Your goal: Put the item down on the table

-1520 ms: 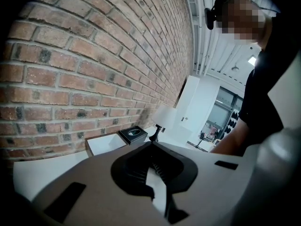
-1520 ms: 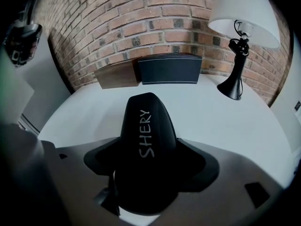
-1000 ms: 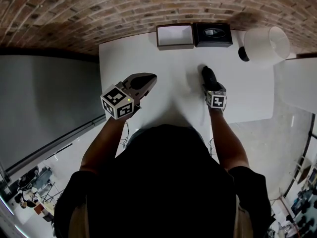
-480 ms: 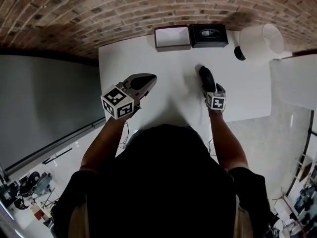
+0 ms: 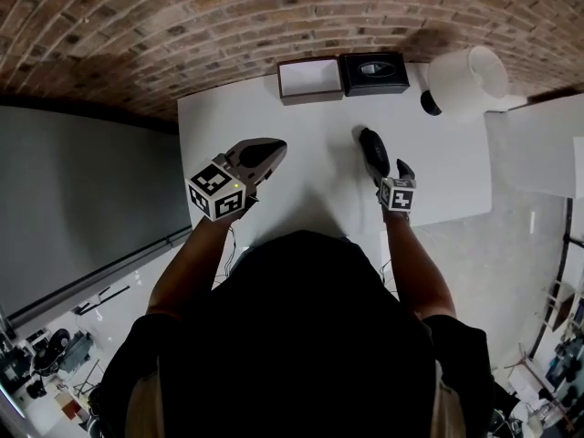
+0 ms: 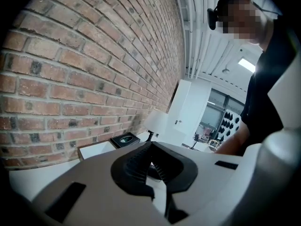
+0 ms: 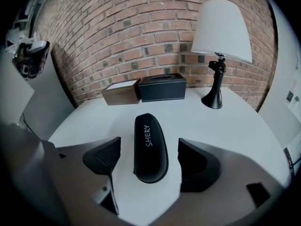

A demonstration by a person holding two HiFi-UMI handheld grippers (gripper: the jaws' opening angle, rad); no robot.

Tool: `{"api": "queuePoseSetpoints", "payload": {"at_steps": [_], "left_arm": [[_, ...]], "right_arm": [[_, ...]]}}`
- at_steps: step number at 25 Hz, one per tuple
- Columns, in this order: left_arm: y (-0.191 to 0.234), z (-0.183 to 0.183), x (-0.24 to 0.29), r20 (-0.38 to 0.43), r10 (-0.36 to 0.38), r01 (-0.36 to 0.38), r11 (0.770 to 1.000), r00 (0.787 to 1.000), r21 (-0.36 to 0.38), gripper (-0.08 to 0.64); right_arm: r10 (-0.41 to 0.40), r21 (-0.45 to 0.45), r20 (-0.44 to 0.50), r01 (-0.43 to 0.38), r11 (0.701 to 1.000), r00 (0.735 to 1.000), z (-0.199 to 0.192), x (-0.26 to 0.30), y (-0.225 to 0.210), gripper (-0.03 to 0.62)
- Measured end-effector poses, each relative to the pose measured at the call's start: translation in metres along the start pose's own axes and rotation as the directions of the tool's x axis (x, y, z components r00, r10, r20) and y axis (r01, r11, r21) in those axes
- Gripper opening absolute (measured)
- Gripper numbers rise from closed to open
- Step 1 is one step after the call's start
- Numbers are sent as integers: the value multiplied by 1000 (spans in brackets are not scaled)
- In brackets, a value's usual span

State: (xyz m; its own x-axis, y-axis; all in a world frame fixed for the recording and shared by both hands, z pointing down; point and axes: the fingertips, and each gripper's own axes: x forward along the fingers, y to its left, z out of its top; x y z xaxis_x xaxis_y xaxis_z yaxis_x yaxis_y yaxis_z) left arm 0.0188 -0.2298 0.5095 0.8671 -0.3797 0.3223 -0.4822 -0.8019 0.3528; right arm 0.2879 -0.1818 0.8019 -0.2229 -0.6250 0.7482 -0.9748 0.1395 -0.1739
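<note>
The item is a black glasses case (image 7: pixel 150 147) with white lettering. It lies flat on the white table (image 5: pixel 274 117) and shows in the head view as a dark oblong case (image 5: pixel 372 150). My right gripper (image 7: pixel 150 160) hangs just above its near end. Its jaws have just been opening and now stand wide, one pad on each side of the case with a clear gap to it. My left gripper (image 5: pixel 270 150) is held over the table's left part, shut, with nothing between its pads (image 6: pixel 141 166).
At the table's far edge, against the brick wall, stand a brown box with a white top (image 7: pixel 121 92) and a black tissue box (image 7: pixel 162 87). A white-shaded lamp (image 7: pixel 221 32) on a black stem stands at the far right. A grey panel (image 5: pixel 82 190) lies left of the table.
My right gripper has risen and drawn back a little from the case, which stays flat on the table. My left gripper has kept its place.
</note>
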Motion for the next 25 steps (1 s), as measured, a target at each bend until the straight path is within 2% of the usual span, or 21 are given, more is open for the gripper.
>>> {"api": "queuePoseSetpoints", "payload": {"at_steps": [6,13,25], "left_arm": [[2,6,-3,10,-12,12,1000,1000,11,18],[-1,14,-4,21,-39,38,999,999,31,17],[-9,24,-7,42,-99,96,994,994,52,17]], "right_arm": [[-17,18,44,16,1000,999,18,-16,3,390],[-1,58,111,-5,998,994,41,-36,16,376],[-36,49,220,26,998,975,81,-84,28,342]]}}
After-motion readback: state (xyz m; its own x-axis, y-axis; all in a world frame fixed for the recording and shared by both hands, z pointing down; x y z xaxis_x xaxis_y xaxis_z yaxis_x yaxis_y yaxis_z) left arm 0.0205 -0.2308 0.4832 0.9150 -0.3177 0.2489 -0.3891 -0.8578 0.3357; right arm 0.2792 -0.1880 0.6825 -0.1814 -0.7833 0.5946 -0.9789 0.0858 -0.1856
